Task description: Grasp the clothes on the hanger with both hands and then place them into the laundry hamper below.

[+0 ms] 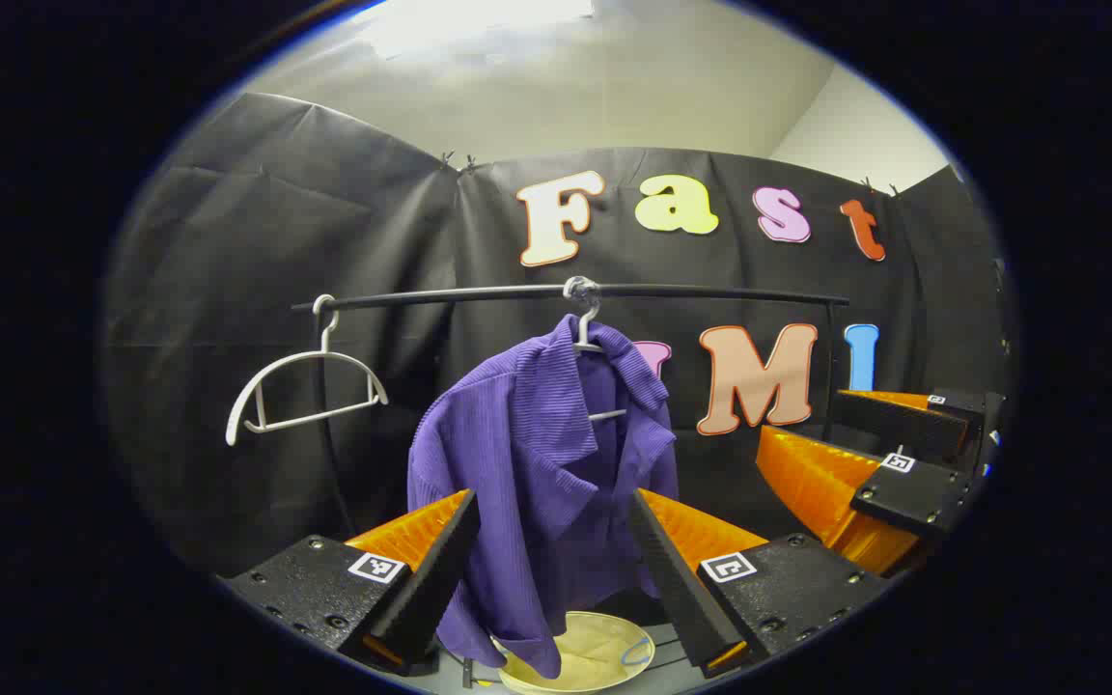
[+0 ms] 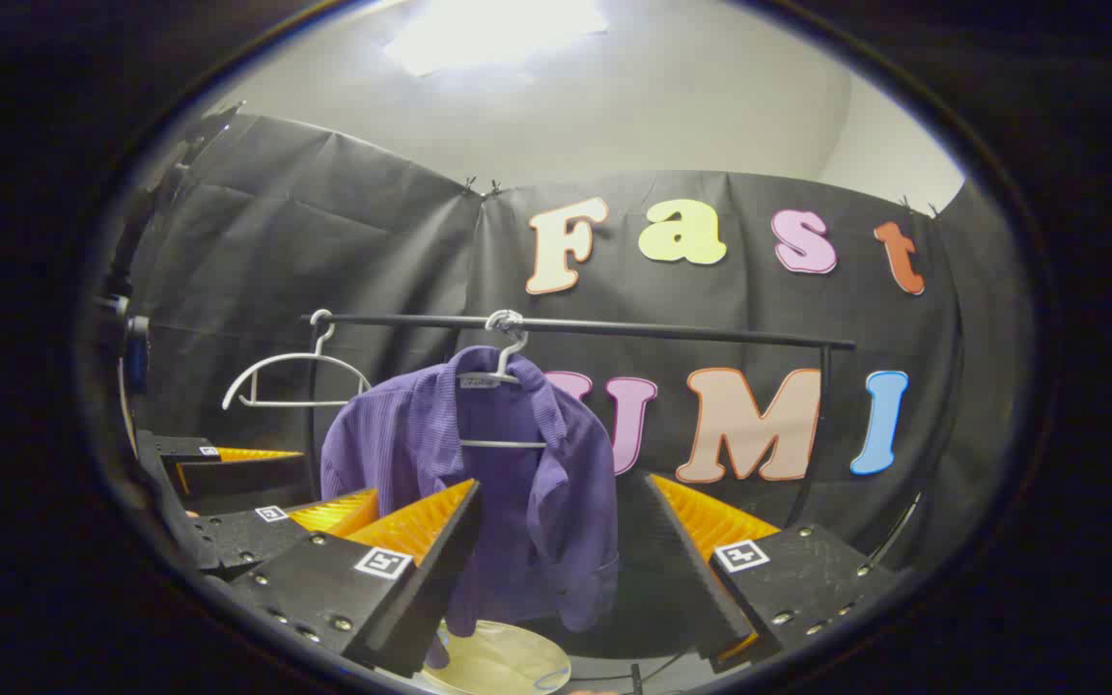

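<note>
— What's on the rail (image 1: 566, 291), starting from the left?
— An empty white hanger (image 1: 305, 386), then the purple shirt (image 1: 537, 463) on its own hanger (image 2: 503, 381), hanging just above the pale laundry hamper (image 1: 585, 656).
— And the hand-held grippers?
— The left hand-held gripper (image 1: 551, 555) has its fingers spread wide, framing the shirt without touching it. The right hand-held gripper (image 2: 561, 550) is also spread apart, short of the cloth.
</note>
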The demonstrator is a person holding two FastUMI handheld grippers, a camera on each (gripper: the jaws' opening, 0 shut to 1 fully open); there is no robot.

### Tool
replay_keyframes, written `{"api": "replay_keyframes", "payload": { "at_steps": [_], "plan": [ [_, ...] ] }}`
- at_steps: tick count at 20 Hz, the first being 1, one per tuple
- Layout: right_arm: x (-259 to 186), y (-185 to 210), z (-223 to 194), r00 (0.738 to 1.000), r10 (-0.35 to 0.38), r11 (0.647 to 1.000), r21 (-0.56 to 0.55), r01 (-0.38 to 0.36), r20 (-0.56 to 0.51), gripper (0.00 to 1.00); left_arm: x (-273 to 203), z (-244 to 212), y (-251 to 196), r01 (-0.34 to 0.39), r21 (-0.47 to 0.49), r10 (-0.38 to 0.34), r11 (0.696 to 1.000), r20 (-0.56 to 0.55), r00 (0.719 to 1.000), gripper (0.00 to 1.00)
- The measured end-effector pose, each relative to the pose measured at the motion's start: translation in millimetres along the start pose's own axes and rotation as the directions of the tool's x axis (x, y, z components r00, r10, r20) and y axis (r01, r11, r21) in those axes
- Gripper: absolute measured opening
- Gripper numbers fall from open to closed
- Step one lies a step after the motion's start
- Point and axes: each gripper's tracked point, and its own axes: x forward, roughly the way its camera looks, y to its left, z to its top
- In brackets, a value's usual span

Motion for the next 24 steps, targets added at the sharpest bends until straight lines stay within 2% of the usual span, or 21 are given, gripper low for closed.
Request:
{"api": "replay_keyframes", "payload": {
  "at_steps": [4,8,9,15,16,17,20,24],
  "plan": [
    [-19,-3,-7,0.999,-0.033,0.999,-0.004,0.032,-0.005,0.94,0,2,-8,0.041,0.014,-0.041,0.999,0.005,0.999,0.93],
    [-22,-3,-8,0.999,-0.036,0.999,0.002,0.036,-0.009,0.94,2,-2,-12,0.051,0.019,-0.051,0.999,-0.002,0.999,0.92],
    [-21,-3,-9,0.999,-0.034,0.999,0.003,0.035,-0.011,0.94,3,-5,-11,0.051,0.021,-0.05,0.998,-0.009,0.999,0.95],
    [-13,-3,-10,1.0,-0.023,1.0,0.007,0.023,-0.008,0.94,6,-7,-7,0.027,0.033,-0.027,0.999,-0.02,0.999,0.92],
    [-12,-3,-10,1.0,-0.022,1.0,0.009,0.022,-0.009,0.98,8,-6,-6,0.022,0.036,-0.022,0.999,-0.018,1.0,0.92],
    [-11,-3,-10,1.0,-0.021,1.0,0.01,0.021,-0.008,0.94,9,-7,-6,0.017,0.038,-0.016,0.999,-0.021,1.0,0.92],
    [-6,-6,-12,1.0,-0.022,1.0,0.008,0.022,-0.009,0.94,16,-16,-6,0.0,0.042,0.002,0.999,-0.04,0.999,0.96],
    [-2,-14,-12,0.999,-0.034,0.999,0.007,0.034,-0.007,0.94,28,-20,-3,-0.031,0.072,0.034,0.997,-0.037,0.999,0.92]
  ]
}}
